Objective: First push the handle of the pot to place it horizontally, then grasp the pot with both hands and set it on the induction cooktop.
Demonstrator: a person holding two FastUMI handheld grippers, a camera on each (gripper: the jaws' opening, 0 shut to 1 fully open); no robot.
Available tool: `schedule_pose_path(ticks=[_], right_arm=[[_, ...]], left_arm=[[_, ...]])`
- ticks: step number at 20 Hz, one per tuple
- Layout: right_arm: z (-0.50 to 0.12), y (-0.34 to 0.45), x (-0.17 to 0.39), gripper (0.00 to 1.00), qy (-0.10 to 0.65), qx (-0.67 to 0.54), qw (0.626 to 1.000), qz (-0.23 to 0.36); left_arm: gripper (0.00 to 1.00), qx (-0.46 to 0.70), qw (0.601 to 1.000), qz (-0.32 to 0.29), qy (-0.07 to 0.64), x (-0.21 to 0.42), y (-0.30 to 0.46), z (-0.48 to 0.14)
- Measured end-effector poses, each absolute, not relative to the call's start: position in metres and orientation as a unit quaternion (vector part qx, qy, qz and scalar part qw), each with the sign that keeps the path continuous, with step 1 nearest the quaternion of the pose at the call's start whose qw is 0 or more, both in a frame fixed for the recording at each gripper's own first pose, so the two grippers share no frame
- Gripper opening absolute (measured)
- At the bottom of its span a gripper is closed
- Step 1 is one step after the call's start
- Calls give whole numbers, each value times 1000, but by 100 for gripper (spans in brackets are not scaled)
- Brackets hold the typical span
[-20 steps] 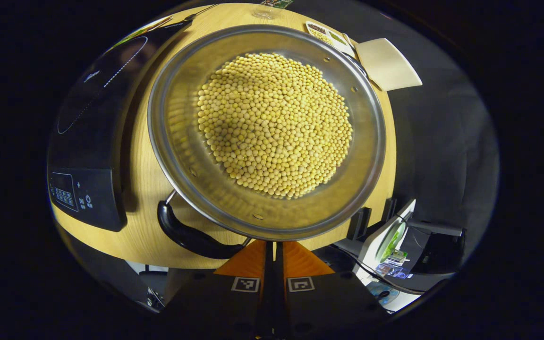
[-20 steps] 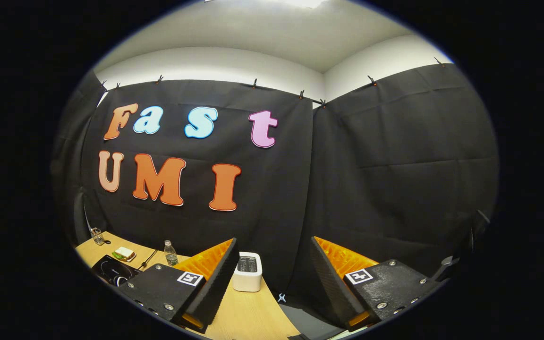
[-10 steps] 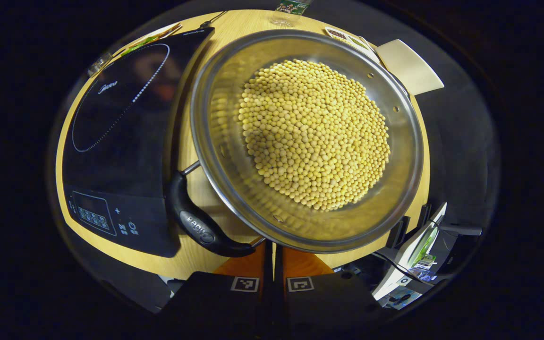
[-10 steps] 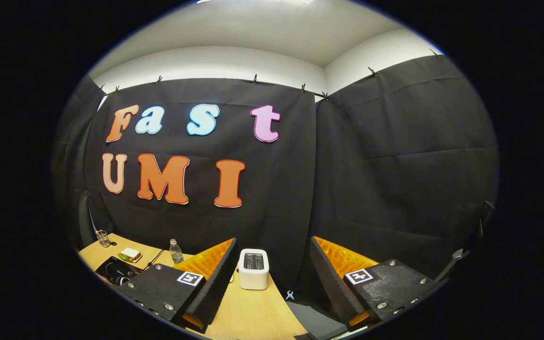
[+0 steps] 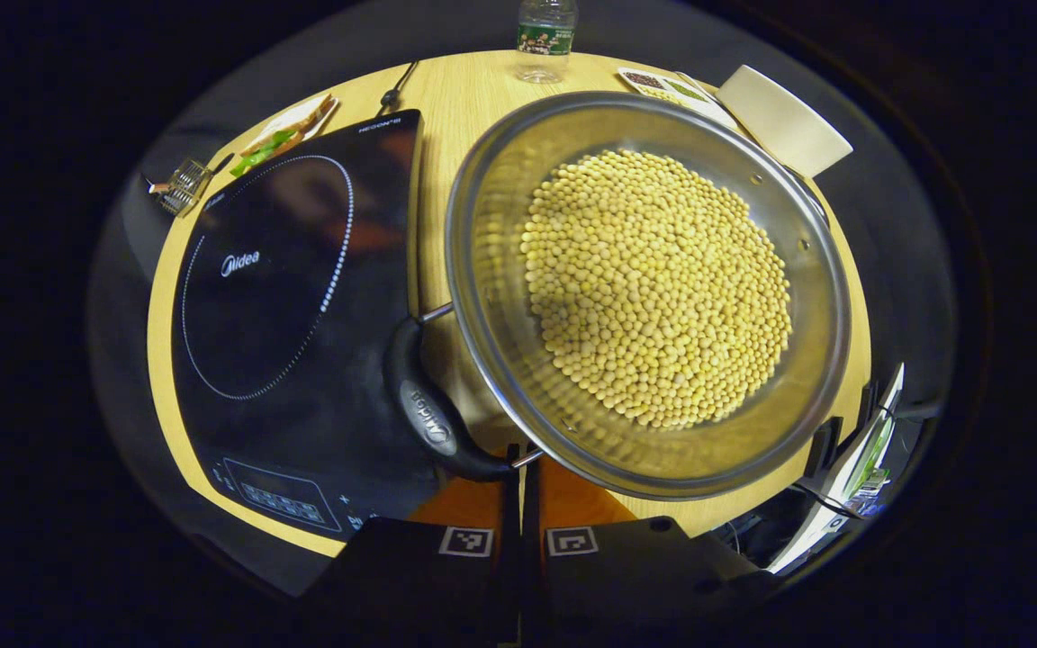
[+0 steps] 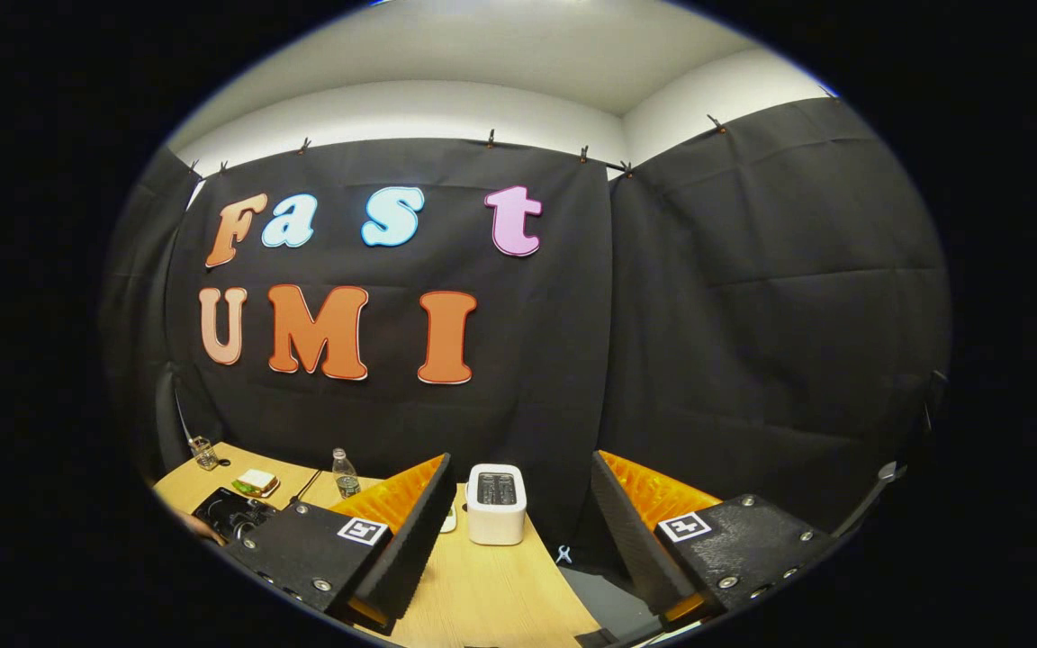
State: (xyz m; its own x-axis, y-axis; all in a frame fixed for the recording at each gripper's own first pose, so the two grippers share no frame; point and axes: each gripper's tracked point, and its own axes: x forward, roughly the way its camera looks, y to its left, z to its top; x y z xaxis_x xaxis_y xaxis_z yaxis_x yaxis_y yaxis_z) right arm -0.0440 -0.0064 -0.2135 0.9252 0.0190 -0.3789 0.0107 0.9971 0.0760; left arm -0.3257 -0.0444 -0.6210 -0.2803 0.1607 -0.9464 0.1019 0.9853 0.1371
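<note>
Looking down in left gripper view: left gripper [image 5: 520, 504] pressed together by pot [image 5: 653, 288] handle [image 5: 433, 409], beside cooktop [image 5: 284, 306] on table [image 5: 460, 108]; right gripper view: right gripper [image 6: 518, 531] spread apart, toaster [image 6: 496, 504] beyond

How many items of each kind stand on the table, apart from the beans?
Pot: 1
Induction cooktop: 1
Water bottle: 1
Toaster: 1
Sandwich: 1
Total: 5
</note>
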Motion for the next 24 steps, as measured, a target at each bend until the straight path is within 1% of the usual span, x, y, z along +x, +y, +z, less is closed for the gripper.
schedule_pose_path(ticks=[5, 9, 10, 11, 12, 17, 21, 24], right_arm=[[-224, 5, -44, 94, 210, 38, 977, 8], [-236, 11, -46, 94, 229, 32, 973, 5], [-239, 12, -47, 97, 234, 32, 972, 4], [-241, 14, -47, 97, 239, 35, 970, 3], [-243, 16, -47, 94, 243, 38, 969, 1], [-260, 29, -51, 94, 271, 50, 961, 1], [-277, 43, -50, 94, 292, 47, 955, 7], [-303, 60, -49, 94, 323, 47, 945, 14]], left_arm=[[8, 120, 630, 18, 767, -293, -30, -625], [8, 142, 649, 2, 747, -269, -19, -623], [8, 148, 655, -4, 741, -259, -18, -622], [8, 152, 659, -9, 736, -255, -17, -622], [8, 154, 664, -14, 731, -250, -14, -622], [8, 176, 690, -36, 701, -226, -6, -629], [8, 177, 711, -42, 679, -205, -3, -633], [8, 145, 720, -47, 677, -207, -10, -626]])
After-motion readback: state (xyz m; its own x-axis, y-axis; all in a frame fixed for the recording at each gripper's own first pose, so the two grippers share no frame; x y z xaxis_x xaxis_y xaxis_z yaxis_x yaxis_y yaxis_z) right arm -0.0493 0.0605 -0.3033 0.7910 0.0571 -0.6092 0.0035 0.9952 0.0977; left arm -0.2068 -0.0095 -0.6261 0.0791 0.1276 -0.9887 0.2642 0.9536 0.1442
